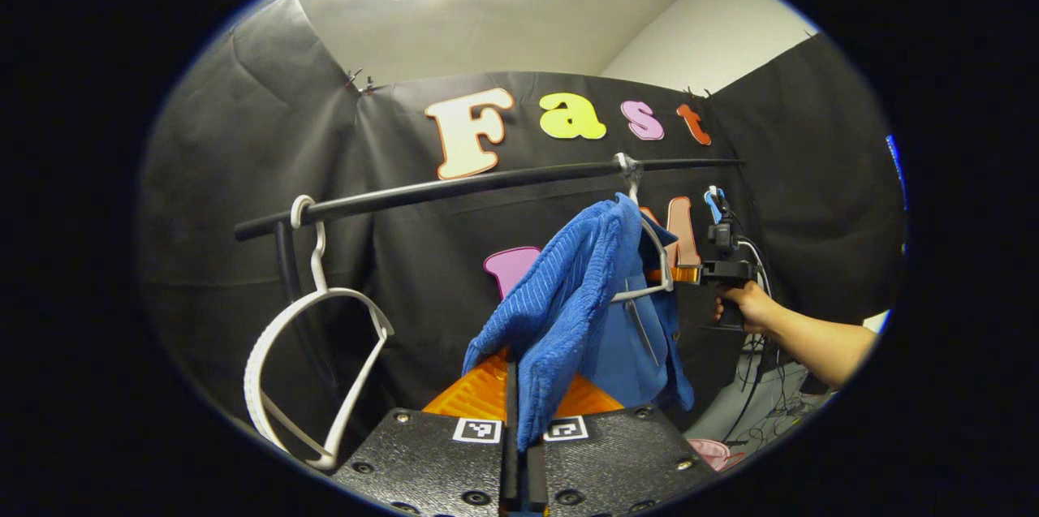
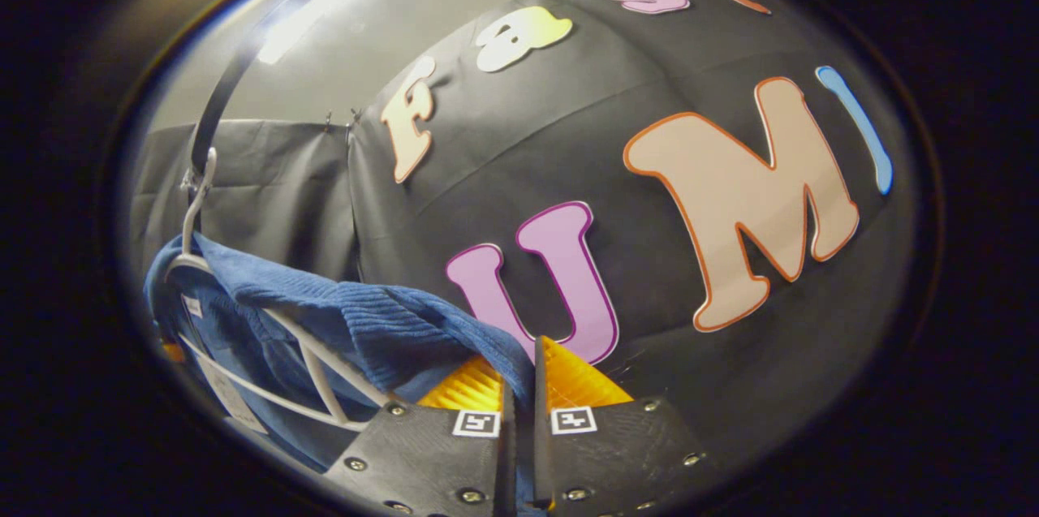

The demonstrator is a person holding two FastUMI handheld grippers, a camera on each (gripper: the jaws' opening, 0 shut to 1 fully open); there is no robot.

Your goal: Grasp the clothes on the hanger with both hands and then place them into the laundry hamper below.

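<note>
black cloth walls the booth behind a dark rail (image 1: pixel 487 183). in the left gripper view, the blue garment (image 1: pixel 568 298) hangs from a white hanger (image 1: pixel 653 265) near centre, toward 1 o'clock of the left gripper (image 1: pixel 519 387), whose fingers are pressed together on a fold of the cloth. an empty white hanger (image 1: pixel 312 355) hangs at 9 o'clock. at 3 o'clock a hand (image 1: pixel 747 306) holds the other gripper against the garment's far side. in the right gripper view, the right gripper (image 2: pixel 519 379) pinches the garment's edge (image 2: pixel 381 322), which stretches off to 9 o'clock over its hanger (image 2: pixel 316 363).
</note>
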